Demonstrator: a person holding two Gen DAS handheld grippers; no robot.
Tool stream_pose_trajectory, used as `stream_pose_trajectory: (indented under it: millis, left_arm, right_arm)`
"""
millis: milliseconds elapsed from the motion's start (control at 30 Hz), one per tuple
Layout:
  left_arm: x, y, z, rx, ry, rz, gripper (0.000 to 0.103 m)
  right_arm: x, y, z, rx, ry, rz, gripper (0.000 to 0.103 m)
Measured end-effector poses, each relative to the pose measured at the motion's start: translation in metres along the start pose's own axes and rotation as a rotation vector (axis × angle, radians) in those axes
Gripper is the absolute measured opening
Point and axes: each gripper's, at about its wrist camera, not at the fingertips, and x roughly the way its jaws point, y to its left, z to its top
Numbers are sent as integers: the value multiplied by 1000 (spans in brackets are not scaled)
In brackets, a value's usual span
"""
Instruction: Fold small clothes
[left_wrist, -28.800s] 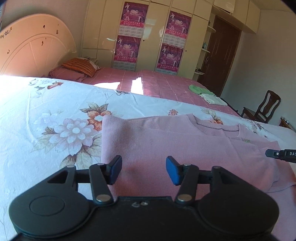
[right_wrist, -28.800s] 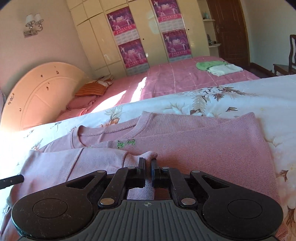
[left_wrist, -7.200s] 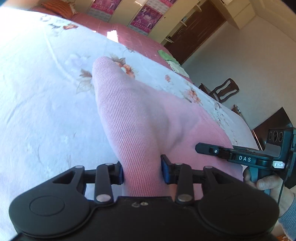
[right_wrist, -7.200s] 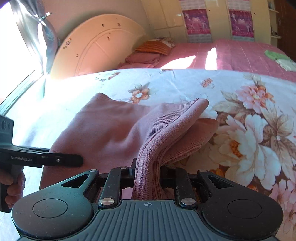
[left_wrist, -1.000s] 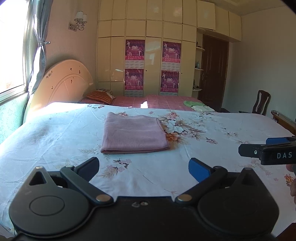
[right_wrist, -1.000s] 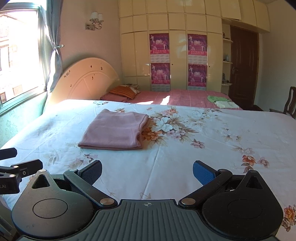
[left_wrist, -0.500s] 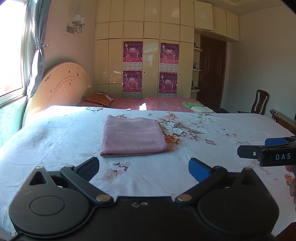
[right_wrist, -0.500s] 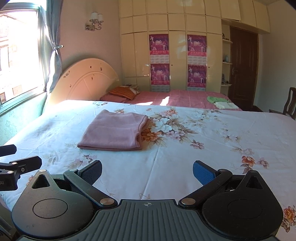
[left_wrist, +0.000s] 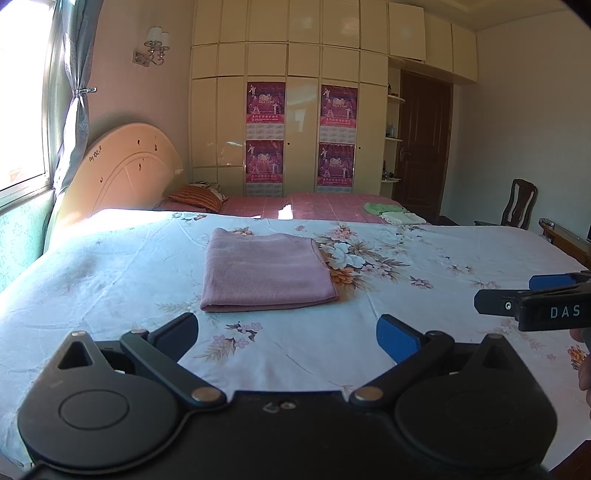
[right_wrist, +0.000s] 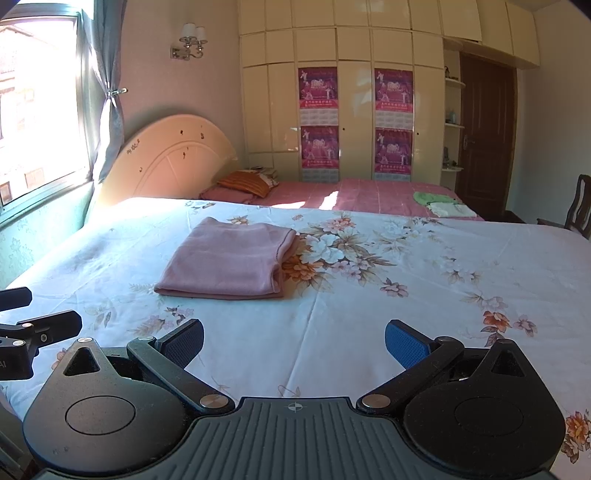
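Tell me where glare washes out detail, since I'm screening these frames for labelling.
Left wrist view: sunlight bleaches the floral white bedsheet beside the curved cream headboard. Right wrist view: the window is overexposed; the folded pink knit sweater stays evenly lit.

Folded pink sweater (right_wrist: 229, 258) lies on floral bedsheet (right_wrist: 406, 288); right gripper (right_wrist: 294, 338) gapes.

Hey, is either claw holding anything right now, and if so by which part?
Nothing is held. The left claw and right claw are both open over the bed, well short of the folded sweater.
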Motion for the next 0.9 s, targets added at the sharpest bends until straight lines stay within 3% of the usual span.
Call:
stream_pose_trajectory:
  millis: [667,900]
  left_arm:
    - [2,7,-2,2,4,-1,103]
    - [3,12,-5,-16,-5,-39,103]
  right_arm:
    - [3,1,0,3,13,1,103]
    - [5,3,0,-5,17,6,103]
